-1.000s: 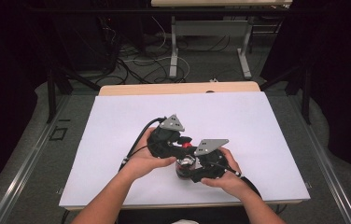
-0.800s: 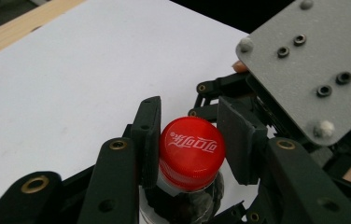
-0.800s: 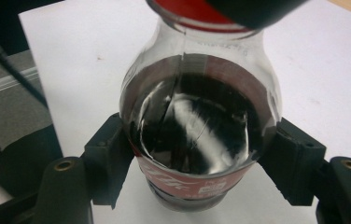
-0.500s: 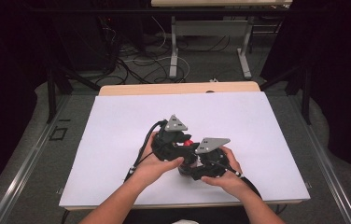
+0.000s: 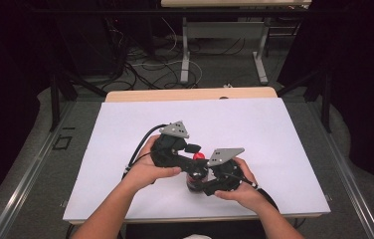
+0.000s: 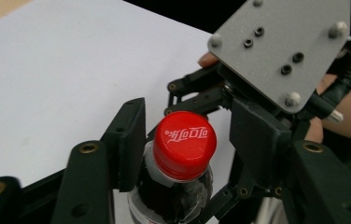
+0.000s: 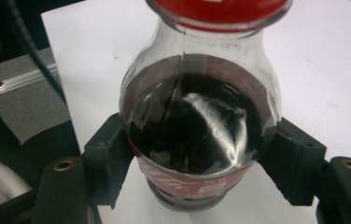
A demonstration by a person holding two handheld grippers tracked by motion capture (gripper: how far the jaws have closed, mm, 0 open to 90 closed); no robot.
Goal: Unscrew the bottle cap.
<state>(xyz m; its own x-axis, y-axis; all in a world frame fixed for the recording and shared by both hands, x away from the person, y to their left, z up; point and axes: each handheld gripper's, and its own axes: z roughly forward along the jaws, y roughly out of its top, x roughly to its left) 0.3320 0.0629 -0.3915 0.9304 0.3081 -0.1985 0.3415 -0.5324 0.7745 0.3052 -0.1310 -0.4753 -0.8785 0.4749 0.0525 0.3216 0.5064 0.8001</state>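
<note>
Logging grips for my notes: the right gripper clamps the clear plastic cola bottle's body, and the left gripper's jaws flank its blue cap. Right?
Not quite: the cap is red, as the left gripper view shows. The right gripper does clamp the clear plastic cola bottle, and the left gripper jaws, just opening, flank the cap.

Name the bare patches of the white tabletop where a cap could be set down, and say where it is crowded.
Free: the white tabletop is bare along its far half, its left side and its right side. Crowded: the near middle, where the right gripper clamps the cola bottle and the left gripper, its jaws just opening, straddles the red cap.
</note>
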